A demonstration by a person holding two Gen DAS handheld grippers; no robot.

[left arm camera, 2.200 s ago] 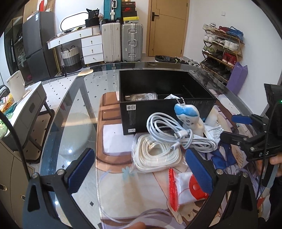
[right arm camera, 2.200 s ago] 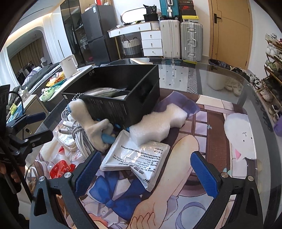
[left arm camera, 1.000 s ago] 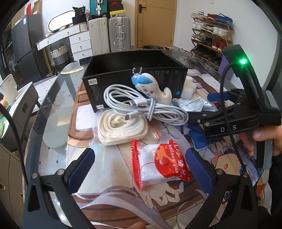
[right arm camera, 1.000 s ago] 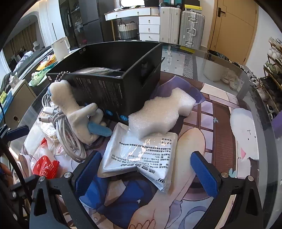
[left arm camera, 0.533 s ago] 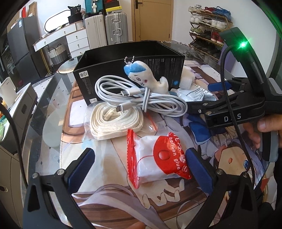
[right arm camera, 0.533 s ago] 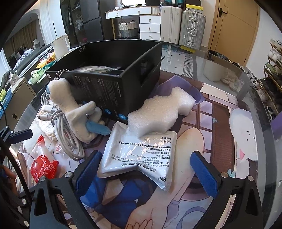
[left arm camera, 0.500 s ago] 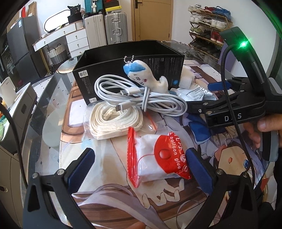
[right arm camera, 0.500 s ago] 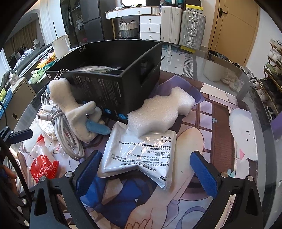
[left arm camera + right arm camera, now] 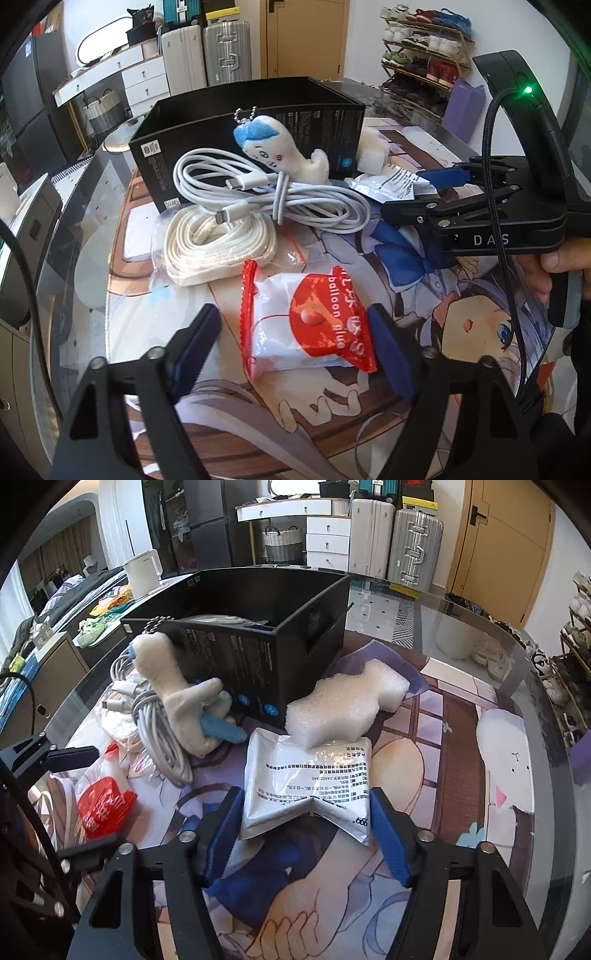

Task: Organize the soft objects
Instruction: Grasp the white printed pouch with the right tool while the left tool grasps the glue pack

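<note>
A red and white balloon glue packet (image 9: 306,317) lies on the printed mat between the closing jaws of my left gripper (image 9: 295,347). The right pad touches its edge; the left pad stands clear. My right gripper (image 9: 306,827) is closing on a silver sachet (image 9: 306,775), and both pads touch its side edges. A white foam piece (image 9: 343,705) rests on the sachet's far end. A white plush toy (image 9: 280,151) with a blue head leans on the open black box (image 9: 258,122), over a coiled white charging cable (image 9: 295,199).
A bagged white flat cable (image 9: 218,243) lies left of the coil. The glass table edge (image 9: 535,686) curves round on the right. A person's hand (image 9: 554,269) holds the right gripper's handle. Suitcases, drawers and a shoe rack stand beyond the table.
Both pairs of jaws have come inward, the left around the red packet, the right onto the silver sachet. Earlier the left gripper came closer over the red packet. Nothing has been lifted.
</note>
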